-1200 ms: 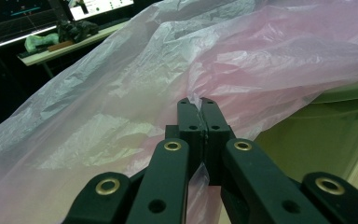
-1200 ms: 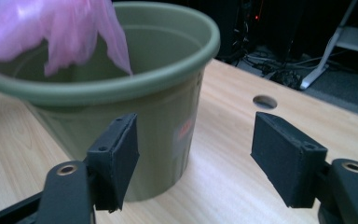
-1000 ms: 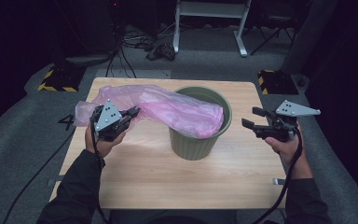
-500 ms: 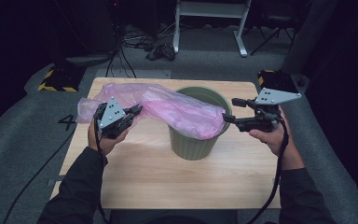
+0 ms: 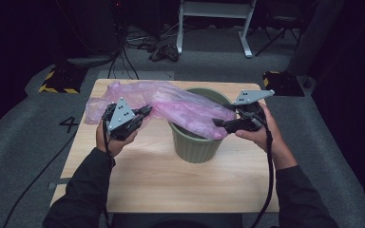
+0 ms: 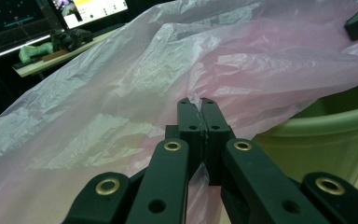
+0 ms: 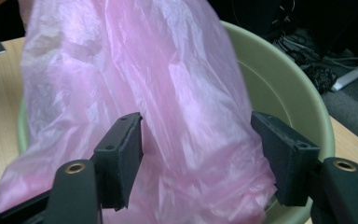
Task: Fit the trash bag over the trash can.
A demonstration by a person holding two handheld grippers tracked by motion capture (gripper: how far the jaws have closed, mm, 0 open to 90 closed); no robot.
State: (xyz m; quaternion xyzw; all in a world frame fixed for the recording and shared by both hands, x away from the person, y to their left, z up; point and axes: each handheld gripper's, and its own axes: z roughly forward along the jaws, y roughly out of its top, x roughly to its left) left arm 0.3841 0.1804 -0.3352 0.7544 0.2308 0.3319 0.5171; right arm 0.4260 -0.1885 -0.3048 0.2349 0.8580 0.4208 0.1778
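left claw (image 6: 200,105) pinches pink bag (image 5: 180,107); right claw (image 7: 198,140) spread wide

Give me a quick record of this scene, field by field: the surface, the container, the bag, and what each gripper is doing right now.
surface: wooden table
container: green bin, upright on the table
bag: pink plastic bag, draped across the bin's rim
left gripper: jaws shut, pinching a fold of the bag
right gripper: jaws open, one either side of the bag's end at the bin

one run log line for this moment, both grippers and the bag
left gripper: shut on pink plastic bag | right gripper: open, jaws straddling bag | bag draped over green bin rim
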